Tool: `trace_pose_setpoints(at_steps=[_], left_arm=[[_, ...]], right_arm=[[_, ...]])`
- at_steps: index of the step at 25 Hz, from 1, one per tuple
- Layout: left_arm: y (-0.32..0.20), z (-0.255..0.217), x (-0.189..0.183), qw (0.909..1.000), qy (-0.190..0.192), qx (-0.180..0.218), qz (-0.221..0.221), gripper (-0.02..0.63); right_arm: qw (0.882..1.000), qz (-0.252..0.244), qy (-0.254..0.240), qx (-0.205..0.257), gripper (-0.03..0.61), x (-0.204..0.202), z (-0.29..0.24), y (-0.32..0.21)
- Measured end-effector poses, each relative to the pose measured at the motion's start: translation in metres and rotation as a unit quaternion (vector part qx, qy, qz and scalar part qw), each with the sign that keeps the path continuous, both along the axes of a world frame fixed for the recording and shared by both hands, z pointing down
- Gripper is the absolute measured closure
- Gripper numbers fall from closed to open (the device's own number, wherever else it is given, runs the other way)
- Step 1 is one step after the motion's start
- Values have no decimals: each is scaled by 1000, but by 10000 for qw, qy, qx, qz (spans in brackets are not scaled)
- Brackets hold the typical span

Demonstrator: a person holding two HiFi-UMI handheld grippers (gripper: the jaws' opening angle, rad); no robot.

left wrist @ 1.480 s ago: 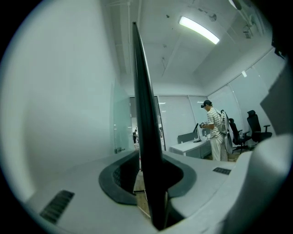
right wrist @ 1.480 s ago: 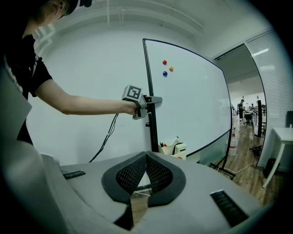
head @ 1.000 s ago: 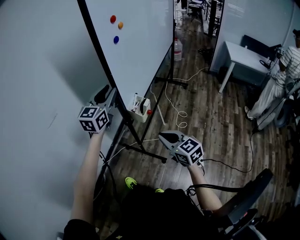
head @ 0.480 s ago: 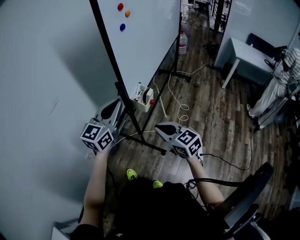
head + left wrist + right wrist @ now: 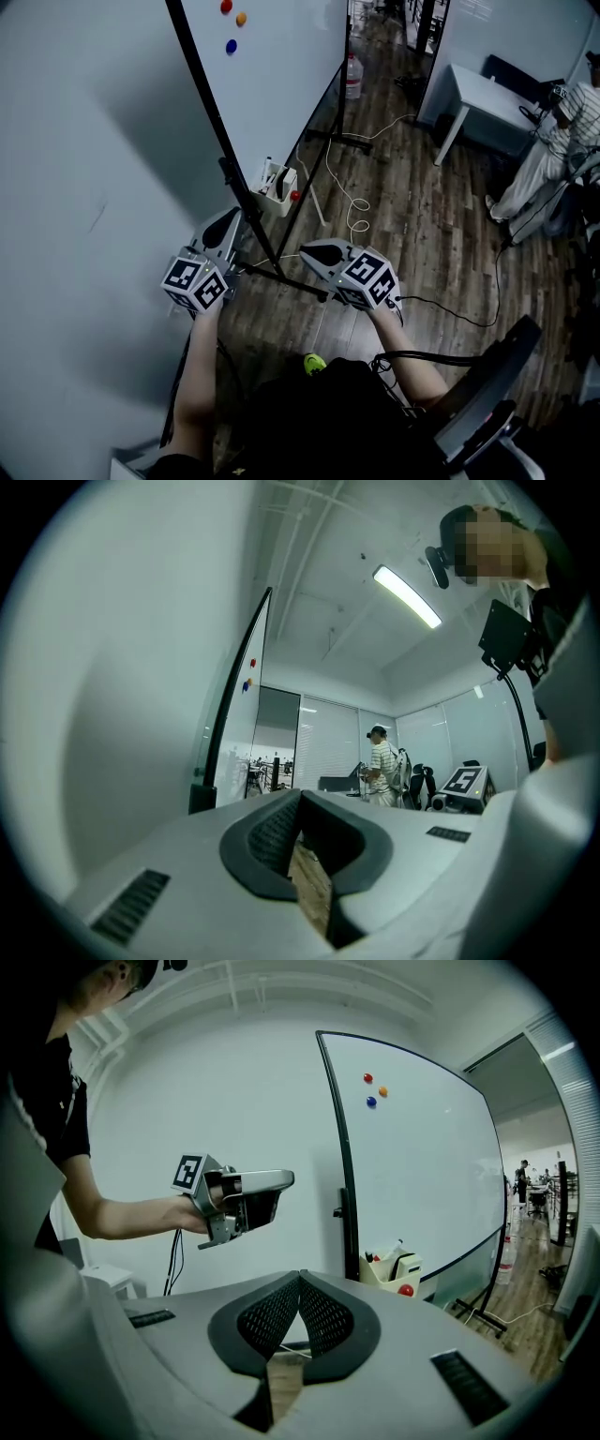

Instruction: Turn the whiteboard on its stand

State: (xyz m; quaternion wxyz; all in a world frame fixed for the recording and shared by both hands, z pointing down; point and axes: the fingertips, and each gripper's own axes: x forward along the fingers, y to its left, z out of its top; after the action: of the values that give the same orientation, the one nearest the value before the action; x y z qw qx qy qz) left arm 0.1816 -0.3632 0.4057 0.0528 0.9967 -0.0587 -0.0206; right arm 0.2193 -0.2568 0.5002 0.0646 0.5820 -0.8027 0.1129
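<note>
The whiteboard [image 5: 281, 84] stands upright on its black stand [image 5: 298, 284], with three coloured magnets [image 5: 231, 19] near its top. Its black side frame [image 5: 211, 117] runs down to a clamp [image 5: 228, 170]. My left gripper [image 5: 228, 217] hangs just left of that frame, low down, not touching it; its jaws are shut with nothing between them [image 5: 300, 794]. My right gripper [image 5: 305, 251] is shut and empty in front of the stand's foot. In the right gripper view the board [image 5: 422, 1166] faces me and the left gripper [image 5: 281, 1180] floats left of its edge.
A white pen tray [image 5: 278, 178] with a red magnet hangs at the board's lower edge. A pale wall [image 5: 84, 187] is close on the left. Cables [image 5: 352, 214] trail over the wood floor. Farther off are a water bottle [image 5: 352, 75], a white table [image 5: 478, 94], a person [image 5: 553, 141] and a chair [image 5: 497, 375].
My left gripper has dropped lower and come away from the board's black frame, and its jaws have closed. The right gripper has shifted slightly left.
</note>
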Motion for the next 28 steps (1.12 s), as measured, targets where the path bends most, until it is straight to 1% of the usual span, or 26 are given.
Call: trace_pose_setpoints(at_steps=[4,8,13,17,22,28], left_arm=[[10,8,-4,9999,-18,-108,115,592],[20,14,-17,9997,6,-236,118,592],[38,14,-41,9991,112,-398,114,592],[54,17,-60,9985,96,-524,120,592],[79,18,-84,9986,78,-506,95,592],[105,19,-116,9980,134,-610,116,592]], right_arm=[[10000,55,15,3,552,-6,0,3],[9999,83,78,-29,552,-20,1,13],[9999,73,145,-35,551,-40,-4,31],[9998,139,117,32,552,-52,-9,43],[9997,63,181,128,552,-73,-16,55],[9995,52,197,239,552,-103,-26,72]])
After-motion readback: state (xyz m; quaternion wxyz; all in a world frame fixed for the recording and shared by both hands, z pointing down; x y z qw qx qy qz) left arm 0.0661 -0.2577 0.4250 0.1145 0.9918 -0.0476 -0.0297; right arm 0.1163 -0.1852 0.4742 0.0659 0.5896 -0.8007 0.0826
